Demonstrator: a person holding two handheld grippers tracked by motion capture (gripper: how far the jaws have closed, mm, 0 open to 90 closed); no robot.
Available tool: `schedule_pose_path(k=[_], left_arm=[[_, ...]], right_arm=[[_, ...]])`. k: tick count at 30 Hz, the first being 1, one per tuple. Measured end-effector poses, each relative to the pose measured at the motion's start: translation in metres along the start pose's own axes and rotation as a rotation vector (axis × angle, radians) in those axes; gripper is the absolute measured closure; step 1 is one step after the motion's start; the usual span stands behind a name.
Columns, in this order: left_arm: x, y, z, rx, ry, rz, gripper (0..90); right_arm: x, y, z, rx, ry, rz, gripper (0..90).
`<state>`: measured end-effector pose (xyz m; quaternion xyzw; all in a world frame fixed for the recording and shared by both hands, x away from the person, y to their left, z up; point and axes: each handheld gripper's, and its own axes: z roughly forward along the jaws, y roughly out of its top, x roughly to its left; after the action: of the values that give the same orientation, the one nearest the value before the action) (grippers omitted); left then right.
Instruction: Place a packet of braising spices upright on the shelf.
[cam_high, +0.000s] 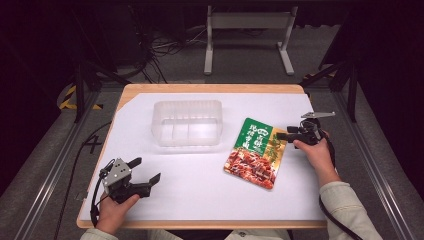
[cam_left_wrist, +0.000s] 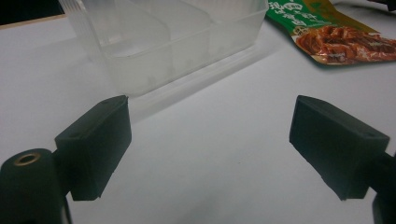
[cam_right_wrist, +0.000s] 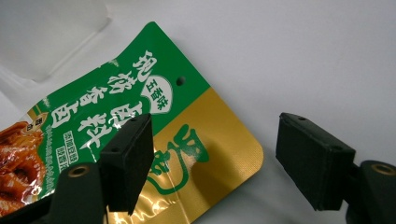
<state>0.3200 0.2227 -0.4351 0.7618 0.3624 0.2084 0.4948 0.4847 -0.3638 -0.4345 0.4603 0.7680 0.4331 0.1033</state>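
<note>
At the lower left of the high view, the left claw (cam_high: 148, 170) rests open and empty on the white worktop (cam_high: 200, 190), well apart from the clear bin (cam_high: 187, 122) at upper centre. Right of centre lies the sauce packet (cam_high: 256, 152), its long axis running from upper left to lower right. The right claw (cam_high: 281, 136), open, hovers at its upper right corner, one jaw over the packet, clearly the nearer claw.
</note>
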Motion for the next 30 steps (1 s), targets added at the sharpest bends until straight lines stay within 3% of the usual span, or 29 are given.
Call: schedule_pose_path(k=[8, 15, 20, 21, 30], left_arm=[[0.0, 0.0, 0.0, 0.0, 0.001, 0.0, 13.7], [0.0, 0.0, 0.0, 0.0, 0.002, -0.005, 13.7], [-0.001, 0.0, 0.001, 0.003, 0.002, -0.002, 13.7], [-0.001, 0.0, 0.001, 0.004, 0.001, -0.002, 13.7], [-0.001, 0.0, 0.001, 0.004, 0.0, -0.002, 13.7]], right_arm=[[0.0, -0.002, 0.002, 0.015, 0.046, 0.018, 34.6], [0.005, 0.001, -0.006, -0.014, 0.075, 0.019, 38.6], [0.011, 0.005, -0.013, -0.037, 0.15, 0.014, 42.9], [0.014, 0.007, -0.014, -0.037, 0.163, -0.013, 43.2], [0.022, 0.01, -0.011, -0.012, 0.202, -0.051, 48.2]])
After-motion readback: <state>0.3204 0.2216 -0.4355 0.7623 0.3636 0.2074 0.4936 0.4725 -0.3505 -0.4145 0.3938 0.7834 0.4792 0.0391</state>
